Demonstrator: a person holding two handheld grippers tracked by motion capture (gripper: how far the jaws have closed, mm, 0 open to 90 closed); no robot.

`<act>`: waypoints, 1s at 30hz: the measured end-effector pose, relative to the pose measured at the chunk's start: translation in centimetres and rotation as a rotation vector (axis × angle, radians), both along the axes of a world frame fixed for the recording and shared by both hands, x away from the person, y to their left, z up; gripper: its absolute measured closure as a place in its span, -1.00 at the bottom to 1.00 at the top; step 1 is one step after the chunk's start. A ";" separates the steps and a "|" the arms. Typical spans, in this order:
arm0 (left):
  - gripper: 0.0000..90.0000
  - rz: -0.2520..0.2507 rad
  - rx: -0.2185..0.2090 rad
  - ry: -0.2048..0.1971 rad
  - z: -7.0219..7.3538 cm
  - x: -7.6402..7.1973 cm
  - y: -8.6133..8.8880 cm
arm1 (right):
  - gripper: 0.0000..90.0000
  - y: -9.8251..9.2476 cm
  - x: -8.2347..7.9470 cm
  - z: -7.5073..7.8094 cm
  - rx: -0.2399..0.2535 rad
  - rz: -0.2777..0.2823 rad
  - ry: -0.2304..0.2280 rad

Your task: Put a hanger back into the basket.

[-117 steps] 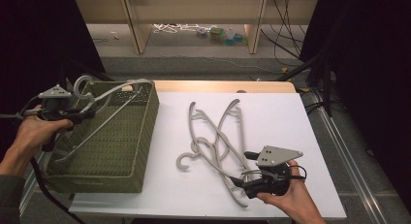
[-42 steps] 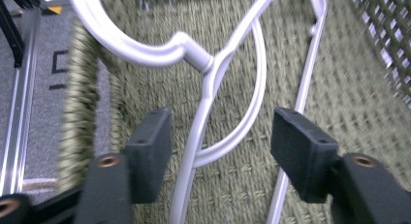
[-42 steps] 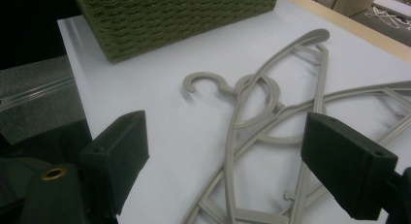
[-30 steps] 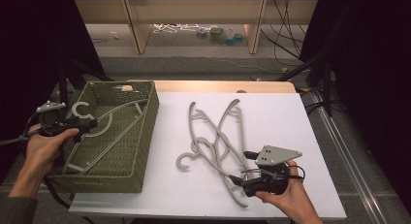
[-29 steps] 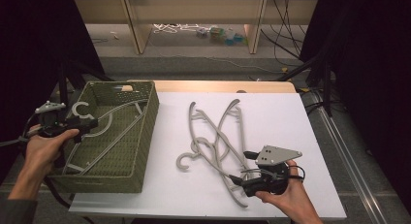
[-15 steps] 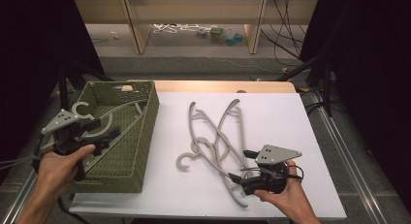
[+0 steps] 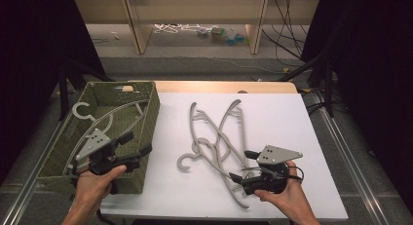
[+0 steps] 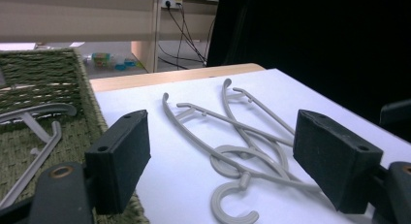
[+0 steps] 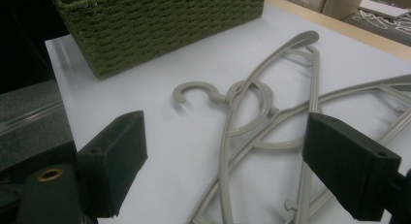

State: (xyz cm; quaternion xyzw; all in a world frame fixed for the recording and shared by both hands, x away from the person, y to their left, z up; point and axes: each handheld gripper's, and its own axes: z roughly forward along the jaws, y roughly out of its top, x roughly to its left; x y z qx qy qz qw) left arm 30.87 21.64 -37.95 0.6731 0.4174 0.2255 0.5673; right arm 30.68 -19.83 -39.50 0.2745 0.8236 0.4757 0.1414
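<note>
The high view looks forward and down from above the person's side onto the whole white table (image 7: pixel 292 113). The left gripper view sits low over the green basket (image 8: pixel 43 88) rim, facing across the table toward the grey hangers (image 8: pixel 232 136). The right gripper view sits close over the tabletop, facing back toward the basket. All three views share the hangers and the basket

left hand-held gripper (image 7: pixel 139 148) jaws wide, just opened; right hand-held gripper (image 7: pixel 239 165) open, level
</note>
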 end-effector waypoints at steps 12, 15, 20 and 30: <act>-0.56 -0.065 0.023 -0.048 -1.8 -1.0 -1.6 | -0.62 0.3 0.0 -0.5 -0.006 -0.002 0.021; -0.57 -0.066 0.017 -0.049 -2.0 -1.0 -1.7 | -0.62 0.4 0.1 -0.7 -0.008 -0.002 0.006; -0.60 -0.073 0.006 -0.060 -2.3 -1.3 -2.0 | -0.63 0.6 0.5 -1.1 -0.022 0.008 0.023; -0.63 -0.123 0.019 -0.063 -3.0 -1.9 -2.8 | -0.57 2.7 2.4 -2.1 -0.111 0.047 0.058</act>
